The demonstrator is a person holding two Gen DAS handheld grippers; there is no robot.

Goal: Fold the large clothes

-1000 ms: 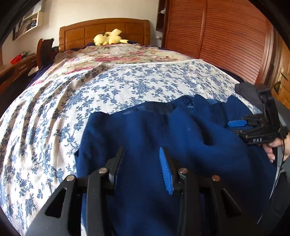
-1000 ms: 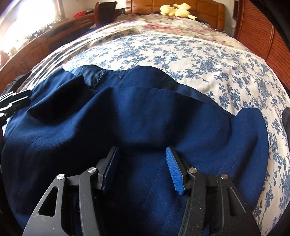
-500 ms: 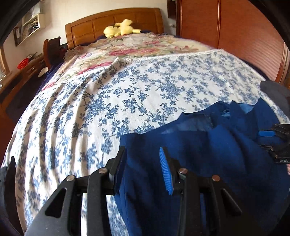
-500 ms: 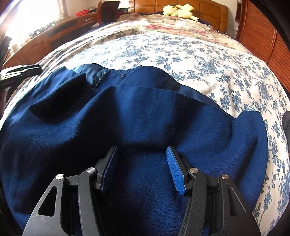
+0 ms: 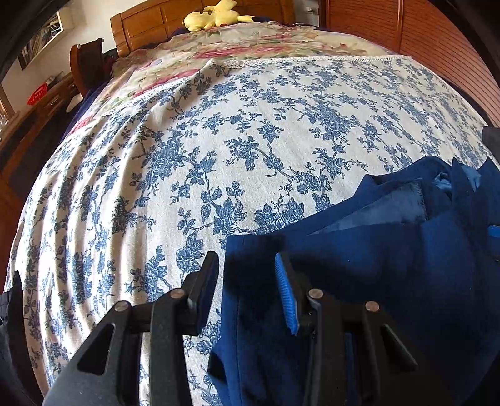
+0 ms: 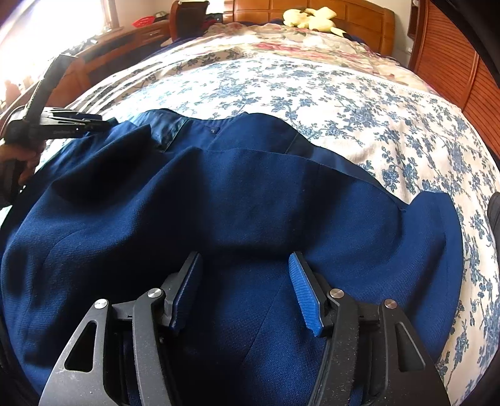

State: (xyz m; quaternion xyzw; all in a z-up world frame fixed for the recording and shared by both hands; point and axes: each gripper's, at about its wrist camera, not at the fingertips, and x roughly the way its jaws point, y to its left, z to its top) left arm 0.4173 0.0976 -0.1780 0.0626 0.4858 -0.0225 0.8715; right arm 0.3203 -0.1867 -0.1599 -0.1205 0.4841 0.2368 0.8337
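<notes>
the bed [image 5: 218,150], under a blue-flowered cover, fills both views. the navy garment [image 6: 250,203] lies rumpled on the cover at the foot end, far from the wooden headboard [image 6: 328,9], its lining showing along the edge turned toward the headboard. the left gripper [image 5: 247,281] tilts steeply down over the garment's left corner, jaws partly apart with that corner's edge in the gap; nothing shows the pads pinching it. in the right wrist view a hand [image 6: 22,159] grasps its handle at the garment's left edge. the right gripper [image 6: 245,281] tilts steeply down over the garment's near middle; its jaws have just been opening and stand apart above the cloth, holding nothing.
</notes>
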